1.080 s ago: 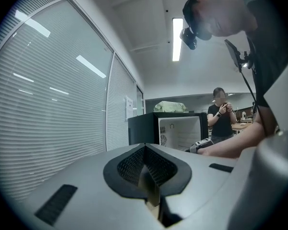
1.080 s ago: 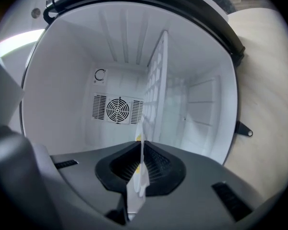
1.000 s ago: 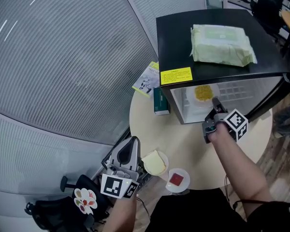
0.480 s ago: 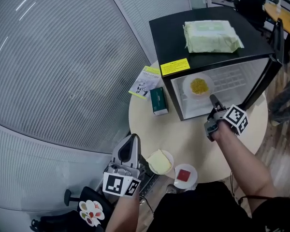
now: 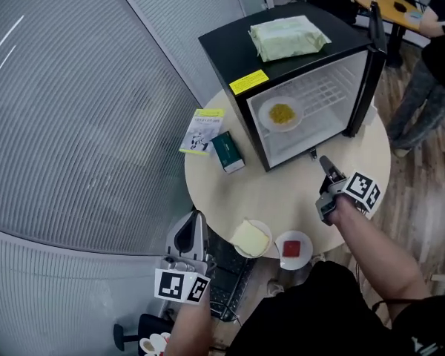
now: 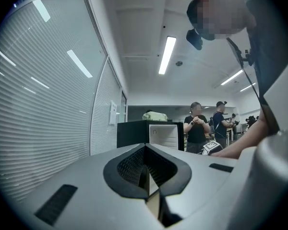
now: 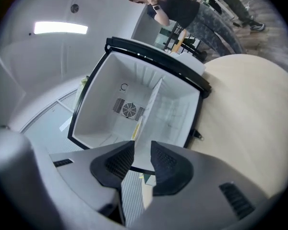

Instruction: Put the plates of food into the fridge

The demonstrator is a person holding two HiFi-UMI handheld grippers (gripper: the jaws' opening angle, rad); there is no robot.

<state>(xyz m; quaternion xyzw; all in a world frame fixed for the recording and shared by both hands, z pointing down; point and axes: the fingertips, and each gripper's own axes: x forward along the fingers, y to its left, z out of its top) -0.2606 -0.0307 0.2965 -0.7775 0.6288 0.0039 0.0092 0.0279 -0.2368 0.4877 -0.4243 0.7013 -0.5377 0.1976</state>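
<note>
The black mini fridge (image 5: 297, 117) stands open on the round table (image 5: 282, 191), and a white plate of yellow food (image 5: 280, 114) rests on its wire shelf. At the table's near edge sit a plate with a pale yellow slice (image 5: 251, 238) and a plate with a red piece (image 5: 293, 248). My right gripper (image 5: 323, 163) hovers over the table in front of the fridge (image 7: 134, 99); its jaws have just been opening and stand a little apart (image 7: 140, 150) with nothing between them. My left gripper (image 5: 196, 221) is off the table's near left edge, shut and holding nothing (image 6: 146, 164).
A green wrapped pack (image 5: 289, 35) lies on top of the fridge. A booklet (image 5: 200, 130) and a small green box (image 5: 228, 152) lie left of it. The fridge door (image 5: 372, 65) swings out to the right. People stand at the far right (image 5: 437, 50).
My right gripper has drawn back from the fridge opening toward me, leaving the plate of yellow food on the shelf. My left gripper has shifted a little beside the table.
</note>
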